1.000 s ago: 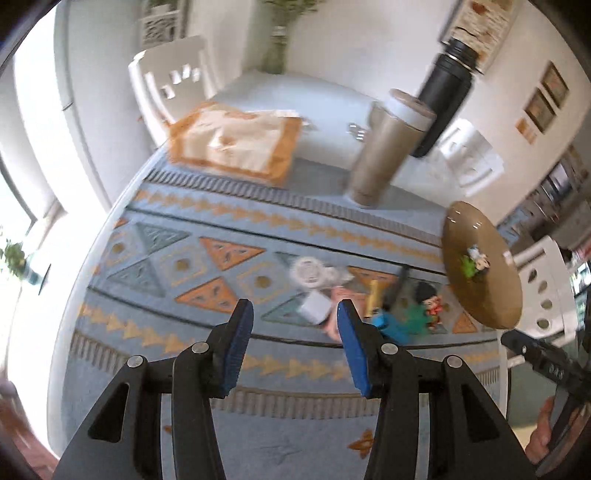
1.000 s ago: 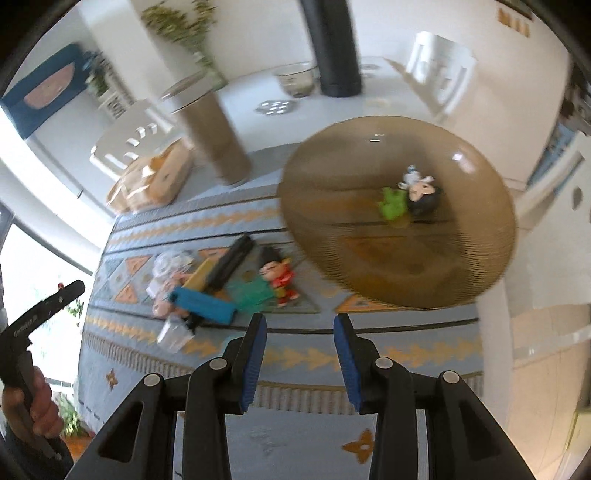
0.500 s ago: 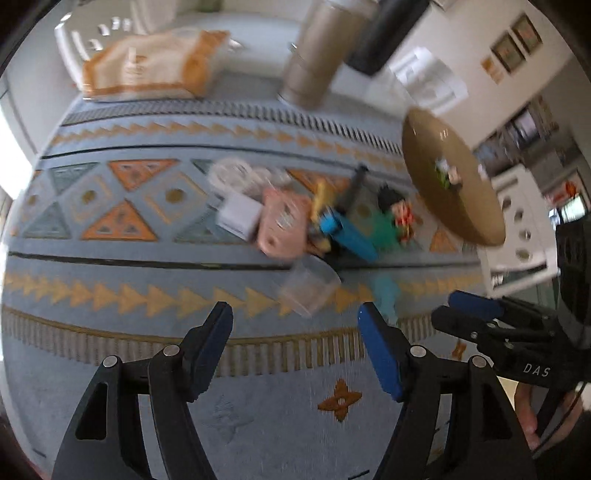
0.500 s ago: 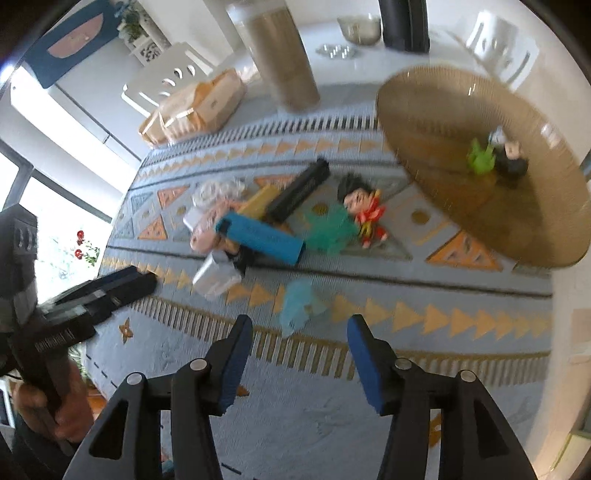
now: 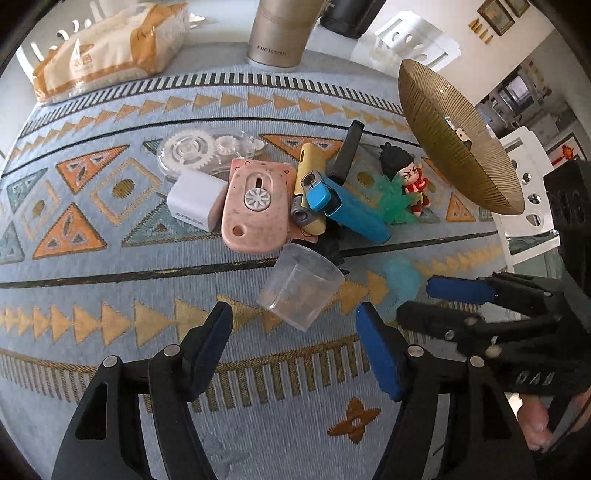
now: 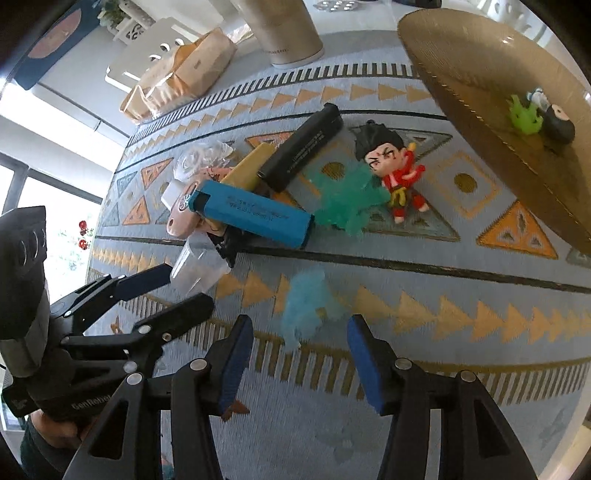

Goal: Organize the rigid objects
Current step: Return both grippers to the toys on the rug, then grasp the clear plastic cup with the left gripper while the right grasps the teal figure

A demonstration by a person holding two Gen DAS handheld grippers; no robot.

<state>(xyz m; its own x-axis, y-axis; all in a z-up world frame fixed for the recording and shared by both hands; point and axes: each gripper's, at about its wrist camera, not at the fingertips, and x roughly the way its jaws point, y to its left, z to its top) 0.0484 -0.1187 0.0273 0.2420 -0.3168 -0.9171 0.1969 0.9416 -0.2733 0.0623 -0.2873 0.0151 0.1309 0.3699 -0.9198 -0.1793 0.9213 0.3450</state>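
Left gripper (image 5: 293, 325) parted about halfway after just easing slightly inward, nothing clamped; clear plastic cup (image 5: 301, 286) lying on its side just beyond the tips, apart from both pads. Right gripper (image 6: 301, 334) parted moderately too, having just widened and then held, empty; pale blue translucent toy (image 6: 308, 301) straight ahead between the tips, blurred, contact not discernible. Beyond the left tips, a heap on the patterned table runner (image 5: 110, 302): pink pebble-shaped case (image 5: 255, 206), white charger block (image 5: 195, 205), clear correction-tape dispenser (image 5: 201, 151), yellow lighter (image 5: 308, 173), blue lighter (image 5: 351, 206), black bar-shaped item (image 5: 347, 151), partly overlapping and hiding one another. Right of the heap, red-clad figurine (image 5: 408, 177) against a green translucent toy (image 5: 393, 199). Farther right, gold ribbed bowl (image 5: 443, 133), seen edge-on from the left; from the right view, small green and black figures inside, too small to identify. At the far edge, tissue pack (image 5: 107, 48) and tan canister (image 5: 280, 33), top cut off.
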